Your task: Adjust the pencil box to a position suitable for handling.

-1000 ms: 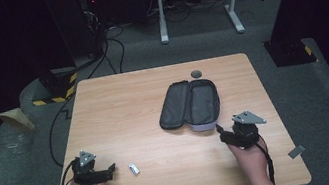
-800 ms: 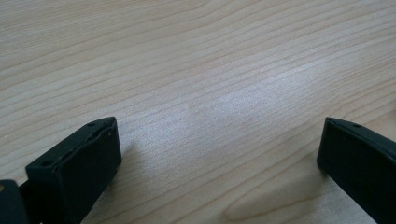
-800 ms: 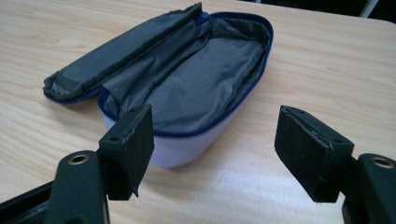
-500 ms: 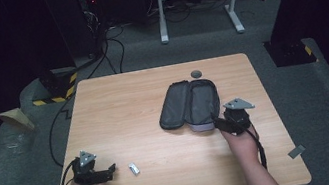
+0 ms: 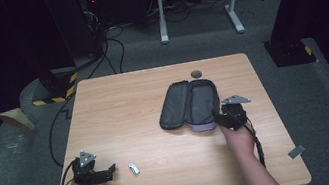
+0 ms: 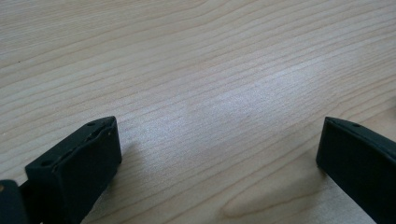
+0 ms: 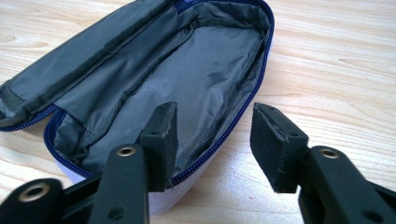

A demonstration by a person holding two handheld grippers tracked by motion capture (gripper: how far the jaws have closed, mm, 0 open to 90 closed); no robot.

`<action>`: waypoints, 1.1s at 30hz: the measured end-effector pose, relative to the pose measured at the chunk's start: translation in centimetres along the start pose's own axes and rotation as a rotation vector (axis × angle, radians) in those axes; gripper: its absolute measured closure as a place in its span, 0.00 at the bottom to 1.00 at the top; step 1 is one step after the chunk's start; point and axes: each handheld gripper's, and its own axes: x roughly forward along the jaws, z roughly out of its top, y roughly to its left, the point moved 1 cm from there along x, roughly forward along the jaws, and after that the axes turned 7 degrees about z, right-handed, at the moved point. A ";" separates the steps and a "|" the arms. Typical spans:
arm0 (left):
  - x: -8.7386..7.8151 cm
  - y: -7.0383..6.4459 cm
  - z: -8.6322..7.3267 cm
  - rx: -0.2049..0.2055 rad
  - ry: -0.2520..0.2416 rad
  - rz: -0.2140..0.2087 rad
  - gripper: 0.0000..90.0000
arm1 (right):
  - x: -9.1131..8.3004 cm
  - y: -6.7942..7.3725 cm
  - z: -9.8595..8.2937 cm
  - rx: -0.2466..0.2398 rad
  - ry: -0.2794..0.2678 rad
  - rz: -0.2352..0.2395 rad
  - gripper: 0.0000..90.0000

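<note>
Grey case (image 7: pixel 154 79) lies open; right gripper (image 7: pixel 212 140) straddles its near rim, jaws apart.
Close squarely on the zipper edge; left gripper (image 6: pixel 215 154) waits open on table (image 6: pixel 196 60).

I find bare worktop (image 5: pixel 120 110) across the left half, open for passage. The open case (image 5: pixel 189 103) blocks the right-centre. A small white object (image 5: pixel 134 168) lies near the front edge, a dark disc (image 5: pixel 196 73) near the back edge.
</note>
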 end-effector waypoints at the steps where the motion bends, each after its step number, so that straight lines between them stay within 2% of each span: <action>1: 0.0 0.0 0.0 0.000 0.000 0.000 0.00 | 0.0 0.1 0.0 0.004 0.000 0.000 0.61; 6: 0.0 0.0 0.0 0.000 0.000 0.000 0.00 | 0.4 0.1 -0.6 0.009 0.015 0.005 0.65; 10: 0.0 0.0 0.0 0.000 0.000 0.000 0.00 | 0.4 0.3 -1.3 0.017 0.025 0.016 0.65; 17: 0.0 0.0 0.0 0.000 -0.001 0.000 0.00 | -0.2 1.4 -3.1 0.012 0.020 0.044 0.54; 22: 0.0 0.0 0.0 -0.001 -0.001 0.001 0.00 | -1.0 2.9 -4.4 0.005 -0.001 0.072 0.50; 25: 0.0 0.0 0.0 0.000 0.000 0.000 0.00 | -1.9 4.8 -5.3 -0.005 -0.020 0.112 0.48; 26: 0.0 0.0 0.0 0.000 0.000 0.000 0.00 | -1.9 4.8 -5.3 -0.005 -0.020 0.112 0.48; 30: 0.0 0.0 0.0 -0.002 -0.001 0.000 0.01 | -2.8 6.6 -6.0 -0.028 -0.047 0.160 0.47; 33: -0.1 -0.1 0.0 -0.003 -0.001 -0.001 0.01 | -3.7 7.4 -6.2 -0.055 -0.071 0.173 0.45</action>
